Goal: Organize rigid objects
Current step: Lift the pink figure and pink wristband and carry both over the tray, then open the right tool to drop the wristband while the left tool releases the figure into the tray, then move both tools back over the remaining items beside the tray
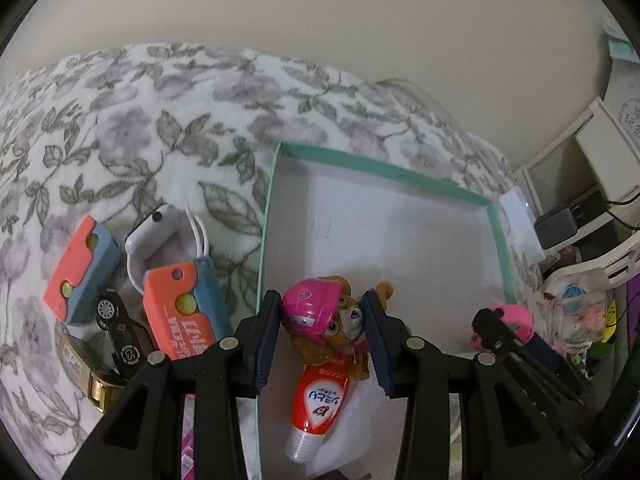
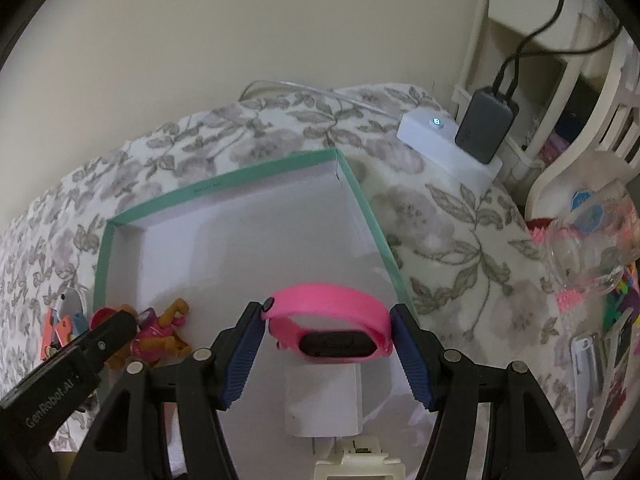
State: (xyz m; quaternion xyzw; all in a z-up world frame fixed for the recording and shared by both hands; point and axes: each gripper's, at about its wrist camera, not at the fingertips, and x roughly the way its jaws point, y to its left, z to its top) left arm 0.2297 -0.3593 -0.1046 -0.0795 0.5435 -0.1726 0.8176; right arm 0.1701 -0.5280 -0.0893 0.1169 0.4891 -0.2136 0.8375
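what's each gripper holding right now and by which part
Left gripper: the brown puppy figure with pink helmet, held at its head. Right gripper: the pink rubber wristband, held across its loop's sides.

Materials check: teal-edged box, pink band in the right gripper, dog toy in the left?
Box: looks like cardboard, matte white inside, thin folded walls with a corner seam. Pink band: likely silicone, matte, bent in a smooth loop, with a glossy dark module. Dog toy: apparently hard moulded plastic, since the pink helmet shows glossy highlights.
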